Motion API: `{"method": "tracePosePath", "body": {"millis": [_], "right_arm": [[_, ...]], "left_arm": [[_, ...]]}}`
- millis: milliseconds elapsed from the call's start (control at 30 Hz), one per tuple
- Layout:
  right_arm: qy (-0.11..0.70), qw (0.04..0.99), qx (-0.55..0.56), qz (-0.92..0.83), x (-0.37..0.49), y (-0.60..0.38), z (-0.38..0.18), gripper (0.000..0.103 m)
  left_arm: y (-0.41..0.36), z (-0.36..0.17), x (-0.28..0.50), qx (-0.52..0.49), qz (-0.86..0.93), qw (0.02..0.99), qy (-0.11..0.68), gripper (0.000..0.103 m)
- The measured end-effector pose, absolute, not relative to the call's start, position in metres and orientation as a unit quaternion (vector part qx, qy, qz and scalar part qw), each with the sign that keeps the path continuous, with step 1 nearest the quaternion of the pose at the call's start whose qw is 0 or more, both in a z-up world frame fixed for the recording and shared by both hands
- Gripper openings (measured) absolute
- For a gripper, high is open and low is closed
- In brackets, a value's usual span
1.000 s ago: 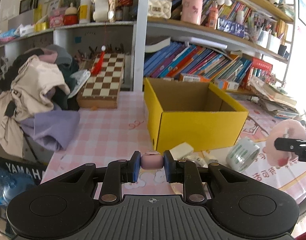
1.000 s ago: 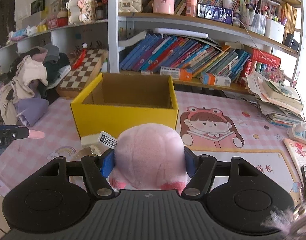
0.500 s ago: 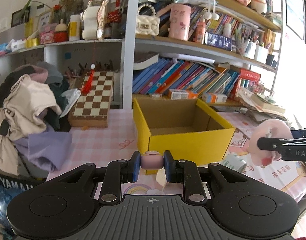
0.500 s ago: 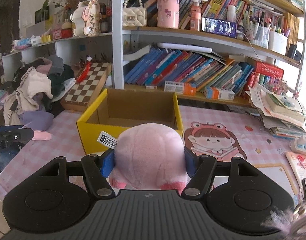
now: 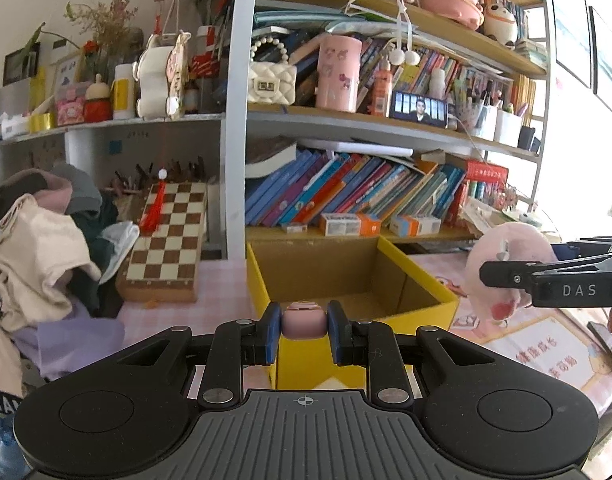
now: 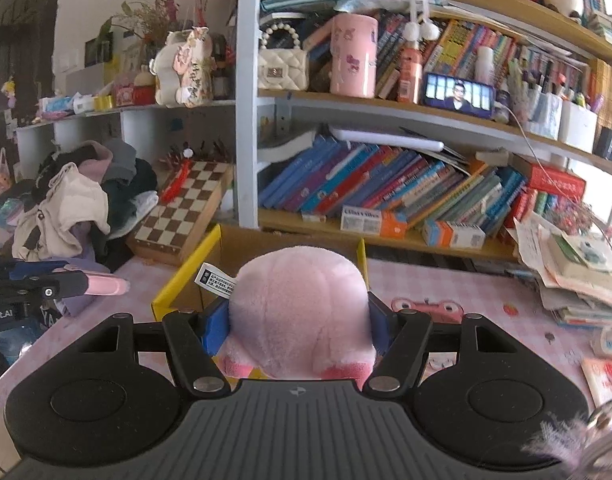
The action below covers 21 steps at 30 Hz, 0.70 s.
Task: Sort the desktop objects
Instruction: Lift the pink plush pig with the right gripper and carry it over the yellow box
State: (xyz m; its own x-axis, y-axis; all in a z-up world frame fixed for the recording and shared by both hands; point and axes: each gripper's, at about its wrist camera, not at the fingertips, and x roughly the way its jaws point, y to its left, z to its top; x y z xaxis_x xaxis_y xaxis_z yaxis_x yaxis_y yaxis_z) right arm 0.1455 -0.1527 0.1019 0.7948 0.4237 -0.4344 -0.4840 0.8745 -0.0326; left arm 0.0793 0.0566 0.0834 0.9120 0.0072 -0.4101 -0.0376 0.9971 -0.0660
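My left gripper (image 5: 301,326) is shut on a small pink case (image 5: 302,322), held above the near left corner of the open yellow cardboard box (image 5: 426,300). The pink plush toy (image 6: 301,316) fills my right gripper (image 6: 299,320), which is shut on it in front of the same yellow box (image 6: 173,292). In the left wrist view the plush toy (image 5: 502,276) hangs at the right, beside the box's right wall. In the right wrist view the pink case (image 6: 103,285) shows at the far left, sticking out of the left gripper.
A chessboard (image 5: 167,236) leans at the back left next to a heap of clothes (image 5: 37,256). Bookshelves (image 5: 358,200) full of books stand behind the box. Stacked papers (image 6: 574,268) lie at the right on the pink mat (image 6: 466,292).
Both grippers have risen and tilted upward, each with its object; the box now sits lower in view and more of the shelves show. The tape roll and white items in front of the box have dropped out of sight.
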Motion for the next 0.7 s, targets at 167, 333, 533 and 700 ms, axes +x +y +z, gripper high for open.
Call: {"method": "tracePosePath", "body": {"millis": [167,333,533,700], "right_arm": [[0.196,0.944,-0.072,0.255,0.164,-0.149,0.110,0.065],[0.187,0.942,-0.072,0.269,0.183,-0.149,0.114,0.065],[0.190,0.937,-0.065,0.287,0.209,-0.149,0.111,0.065],[0.193,0.931,-0.062,0.305,0.230,-0.145,0.106,0.065]], "left_arm": [[0.053,0.088,0.096,-0.034,0.014,0.979,0.202,0.023],[0.048,0.092,0.113,-0.031,0.017,0.980,0.197,0.023],[0.038,0.095,0.133,-0.020,0.026,0.980,0.198,0.023],[0.032,0.094,0.149,-0.010,0.034,0.978,0.206,0.023]]}}
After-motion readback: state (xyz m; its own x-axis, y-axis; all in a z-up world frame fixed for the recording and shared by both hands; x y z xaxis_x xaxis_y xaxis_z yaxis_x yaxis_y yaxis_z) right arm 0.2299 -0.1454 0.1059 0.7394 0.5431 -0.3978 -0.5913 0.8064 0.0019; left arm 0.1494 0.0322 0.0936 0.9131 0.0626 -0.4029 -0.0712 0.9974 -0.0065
